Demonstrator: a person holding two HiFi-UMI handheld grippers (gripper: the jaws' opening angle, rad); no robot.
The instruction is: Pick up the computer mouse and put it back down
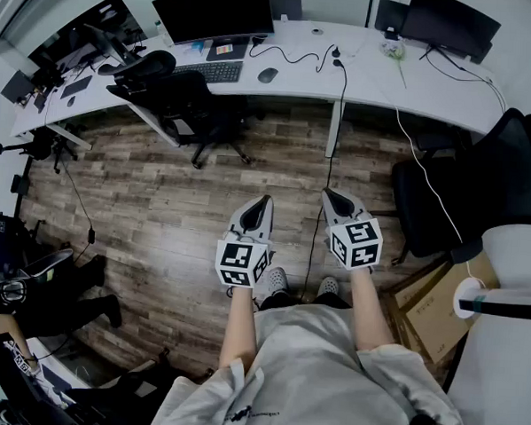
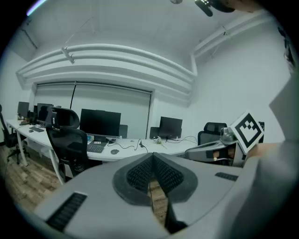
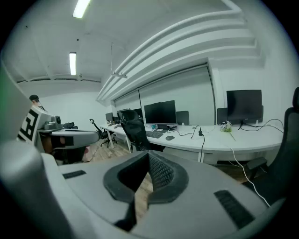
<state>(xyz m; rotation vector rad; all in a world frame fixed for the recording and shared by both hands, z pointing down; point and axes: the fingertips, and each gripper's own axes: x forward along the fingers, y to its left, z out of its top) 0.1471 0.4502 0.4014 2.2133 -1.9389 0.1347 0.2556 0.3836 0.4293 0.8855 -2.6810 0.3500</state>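
Note:
A dark computer mouse [image 1: 267, 75] lies on the long white desk [image 1: 370, 79], right of the black keyboard [image 1: 207, 72]; it shows small in the left gripper view as the mouse [image 2: 114, 151] and in the right gripper view as the mouse [image 3: 169, 137]. I stand on the wooden floor well back from the desk. My left gripper [image 1: 264, 202] and right gripper [image 1: 329, 195] are held side by side in front of me, pointing toward the desk. Both are shut with nothing between the jaws. In the gripper views the left gripper [image 2: 152, 158] and right gripper [image 3: 148, 158] point at the desk.
A black office chair [image 1: 178, 100] stands before the keyboard, another chair [image 1: 480, 187] at the right. Two monitors [image 1: 214, 11] [image 1: 448, 23] sit on the desk, with cables [image 1: 296, 54] trailing across it. A desk leg [image 1: 336, 122] and hanging cord are ahead. Cardboard boxes [image 1: 438, 305] lie at my right.

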